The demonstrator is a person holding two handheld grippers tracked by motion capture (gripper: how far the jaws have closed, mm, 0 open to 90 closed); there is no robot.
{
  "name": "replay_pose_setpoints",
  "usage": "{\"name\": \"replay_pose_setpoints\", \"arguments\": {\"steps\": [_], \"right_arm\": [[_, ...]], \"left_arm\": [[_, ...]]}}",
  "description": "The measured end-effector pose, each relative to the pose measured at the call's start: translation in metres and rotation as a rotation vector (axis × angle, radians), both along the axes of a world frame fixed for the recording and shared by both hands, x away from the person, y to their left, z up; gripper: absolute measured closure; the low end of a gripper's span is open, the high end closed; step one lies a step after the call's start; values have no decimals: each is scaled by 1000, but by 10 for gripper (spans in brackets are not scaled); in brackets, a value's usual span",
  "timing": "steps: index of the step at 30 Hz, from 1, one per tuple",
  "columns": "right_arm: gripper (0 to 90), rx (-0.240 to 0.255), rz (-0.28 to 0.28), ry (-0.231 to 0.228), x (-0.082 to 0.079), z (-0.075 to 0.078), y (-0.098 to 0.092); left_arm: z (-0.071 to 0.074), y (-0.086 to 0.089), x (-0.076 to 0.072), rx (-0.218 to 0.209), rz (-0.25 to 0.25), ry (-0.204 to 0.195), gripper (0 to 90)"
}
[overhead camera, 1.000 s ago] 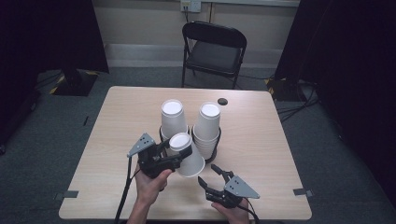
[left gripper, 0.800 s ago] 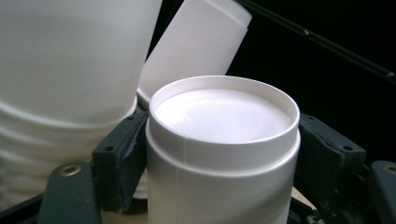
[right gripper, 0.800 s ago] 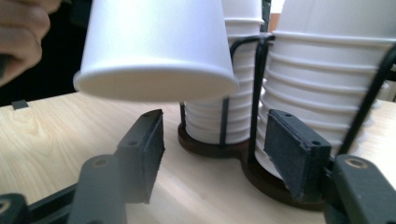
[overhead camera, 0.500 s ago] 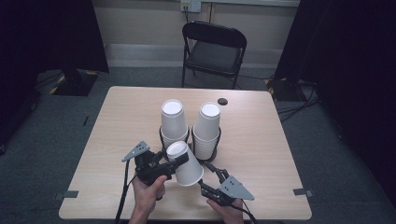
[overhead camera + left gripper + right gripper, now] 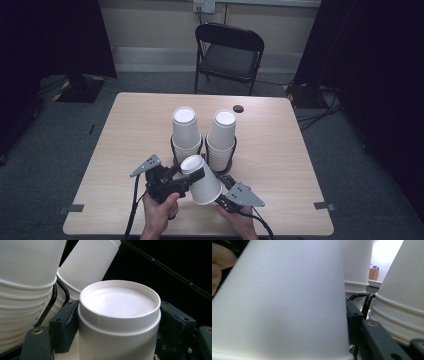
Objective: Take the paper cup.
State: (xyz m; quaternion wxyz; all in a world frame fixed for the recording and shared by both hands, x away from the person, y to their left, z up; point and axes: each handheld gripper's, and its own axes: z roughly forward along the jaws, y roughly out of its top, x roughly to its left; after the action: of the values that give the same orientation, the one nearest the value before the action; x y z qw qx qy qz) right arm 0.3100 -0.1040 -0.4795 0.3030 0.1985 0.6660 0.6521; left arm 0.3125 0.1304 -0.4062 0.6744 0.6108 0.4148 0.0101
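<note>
The paper cup [image 5: 201,176], one loose beside two stacks [image 5: 185,134], lies tilted, base up-left, mouth toward the person. The left gripper [image 5: 191,175] pinches its base; the right gripper [image 5: 222,194] has just been closing on its wide end.

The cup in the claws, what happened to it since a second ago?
The left claw carried the upside-down cup away from the stacks toward the person, gripping its base. The right claw came up to the cup's wide end and has just been closing around it. The two cup stacks in their black holders stayed put.
</note>
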Motion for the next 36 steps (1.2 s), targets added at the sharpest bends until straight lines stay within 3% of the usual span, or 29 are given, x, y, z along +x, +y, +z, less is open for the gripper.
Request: {"name": "replay_pose_setpoints", "arguments": {"steps": [3,6,12,19,22,25,32,36], "right_arm": [[737,0,-6,0,-1,1,-1],[788,-4,-7,9,-1,2,-4],[836,19,11,39,-4,4,-9],[861,20,15,28,-5,5,-11],[863,6,-9,29,-5,5,-12],[863,21,-25,32,-4,5,-15],[863,23,-53,54,-4,7,-22],[863,18,-69,83,-5,9,-27]], "left_arm": [[0,0,0,35,9,-24,226],[-3,-1,3,93,10,-5,186],[-7,0,6,104,2,-16,122],[-14,3,9,90,-16,-15,69],[-15,7,5,132,13,-83,41],[-15,10,5,145,2,-125,29],[-23,17,2,147,14,-170,76],[-27,20,-1,137,9,-203,155]]}}
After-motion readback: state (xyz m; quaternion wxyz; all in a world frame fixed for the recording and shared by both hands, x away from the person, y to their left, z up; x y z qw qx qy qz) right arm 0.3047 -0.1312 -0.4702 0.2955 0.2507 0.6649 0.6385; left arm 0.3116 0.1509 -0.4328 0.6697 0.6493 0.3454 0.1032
